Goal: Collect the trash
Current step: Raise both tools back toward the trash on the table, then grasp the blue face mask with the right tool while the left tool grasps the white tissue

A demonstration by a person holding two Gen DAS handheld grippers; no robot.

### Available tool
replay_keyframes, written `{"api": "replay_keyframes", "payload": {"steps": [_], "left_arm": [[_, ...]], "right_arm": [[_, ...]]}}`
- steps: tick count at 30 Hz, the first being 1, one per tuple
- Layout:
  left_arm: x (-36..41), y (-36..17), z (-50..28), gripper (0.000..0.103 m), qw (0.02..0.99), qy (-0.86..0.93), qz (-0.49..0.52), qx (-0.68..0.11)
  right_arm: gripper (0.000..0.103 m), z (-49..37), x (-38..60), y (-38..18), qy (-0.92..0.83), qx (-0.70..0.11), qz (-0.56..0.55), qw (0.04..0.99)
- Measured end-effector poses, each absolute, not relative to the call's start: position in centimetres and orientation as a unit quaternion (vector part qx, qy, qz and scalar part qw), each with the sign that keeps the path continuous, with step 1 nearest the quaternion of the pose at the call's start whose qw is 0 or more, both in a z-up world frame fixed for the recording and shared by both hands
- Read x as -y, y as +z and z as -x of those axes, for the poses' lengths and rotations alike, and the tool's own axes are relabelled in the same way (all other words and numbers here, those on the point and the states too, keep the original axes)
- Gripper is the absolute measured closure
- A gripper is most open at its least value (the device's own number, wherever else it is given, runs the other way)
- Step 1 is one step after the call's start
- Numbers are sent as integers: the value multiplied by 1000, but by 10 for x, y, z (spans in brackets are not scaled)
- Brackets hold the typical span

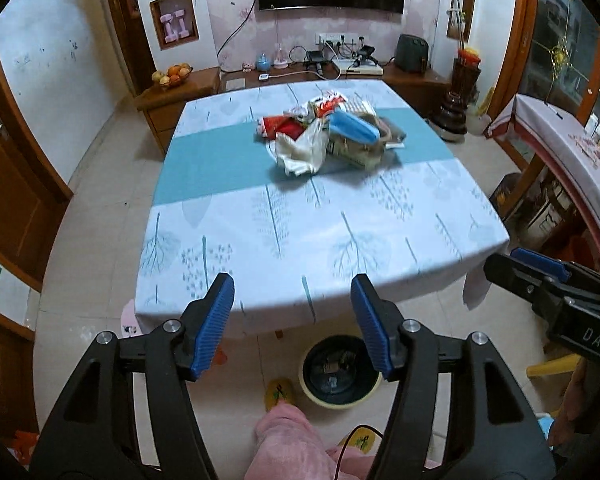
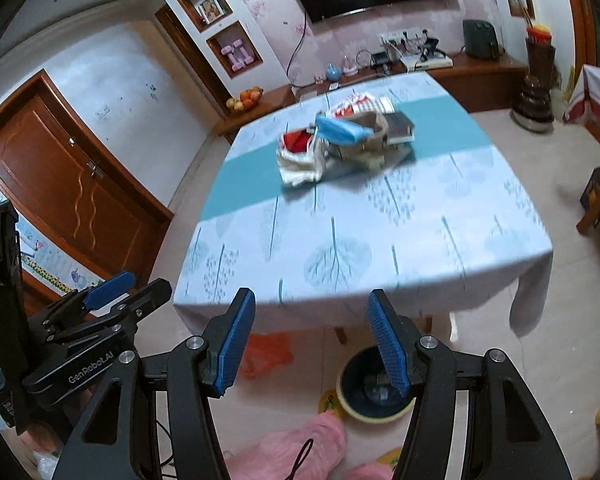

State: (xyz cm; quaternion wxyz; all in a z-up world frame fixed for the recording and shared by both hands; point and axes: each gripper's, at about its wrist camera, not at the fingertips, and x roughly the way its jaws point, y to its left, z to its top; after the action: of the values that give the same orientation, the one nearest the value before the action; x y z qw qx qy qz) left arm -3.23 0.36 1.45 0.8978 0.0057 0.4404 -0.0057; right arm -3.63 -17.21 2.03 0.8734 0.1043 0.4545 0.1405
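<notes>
Both the left hand-held gripper [image 1: 292, 312] and right hand-held gripper [image 2: 311, 328] hang released and empty, short of the trash pile [image 1: 328, 136] mid-bench, nothing yet grasped

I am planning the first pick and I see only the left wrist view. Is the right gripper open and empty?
Observer: Yes. The right gripper is open, with nothing between its fingers.
Operator: Is there trash on the floor that I cannot see well?
Observer: Yes. An orange plastic bag lies on the floor under the near edge of the table, to the left of the trash bin in the right wrist view.
</notes>
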Motion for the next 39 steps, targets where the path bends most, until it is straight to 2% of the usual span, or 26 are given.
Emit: {"api": "replay_keyframes", "payload": {"steps": [4,8,14,26,30,35,37,39], "left_arm": [[-15,16,1,38,895,-16,14,-445],[-32,10,-50,38,888,-32,36,-457],[-70,-6,-153,38,863,-72,72,-495],[-101,-71,-308,38,817,-126,54,-560],[-97,-91,-325,38,803,-142,55,-576],[-93,-109,-345,38,783,-163,67,-597],[-93,-112,-350,38,777,-169,74,-601],[-91,-116,-357,38,772,-175,80,-605]], "right_arm": [[41,-1,165,33,133,-443,-86,883],[35,-43,155,40,117,-434,-70,891],[31,-128,129,35,79,-433,-31,898],[31,-285,77,-49,4,-482,82,873],[31,-314,62,-89,-13,-500,158,851],[31,-332,57,-111,-27,-506,197,839],[35,-339,57,-113,-32,-505,194,841],[48,-345,61,-114,-32,-510,180,841]]}}
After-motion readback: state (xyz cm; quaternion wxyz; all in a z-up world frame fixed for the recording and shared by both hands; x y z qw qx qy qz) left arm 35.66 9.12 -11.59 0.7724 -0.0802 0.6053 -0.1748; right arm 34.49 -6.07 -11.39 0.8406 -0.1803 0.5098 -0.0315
